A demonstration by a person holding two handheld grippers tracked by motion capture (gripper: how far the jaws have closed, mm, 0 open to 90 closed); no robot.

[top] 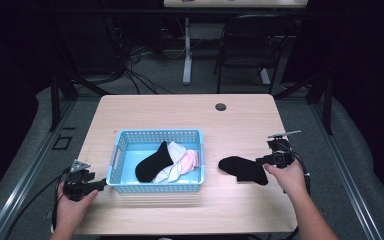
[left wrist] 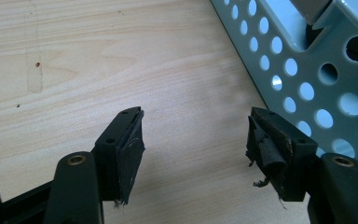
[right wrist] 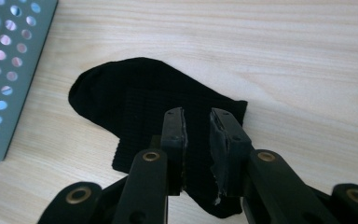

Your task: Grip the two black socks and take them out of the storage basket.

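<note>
We see the black sock [top: 243, 169] lying flat on the wooden table [top: 180, 112], just to the right of the blue basket [top: 156, 186], and our right gripper [right wrist: 197, 128] is above its cuff end with the jaws a little apart, so the pads do not press on the cloth. Our left gripper [left wrist: 196, 140] rests at the left side of the basket with its jaws wide apart and only bare table between them. In the basket lie another black sock [top: 152, 164], a white sock [top: 174, 170] and a pink sock [top: 191, 159].

Basket [left wrist: 307, 70] cut off by frame edge
</note>
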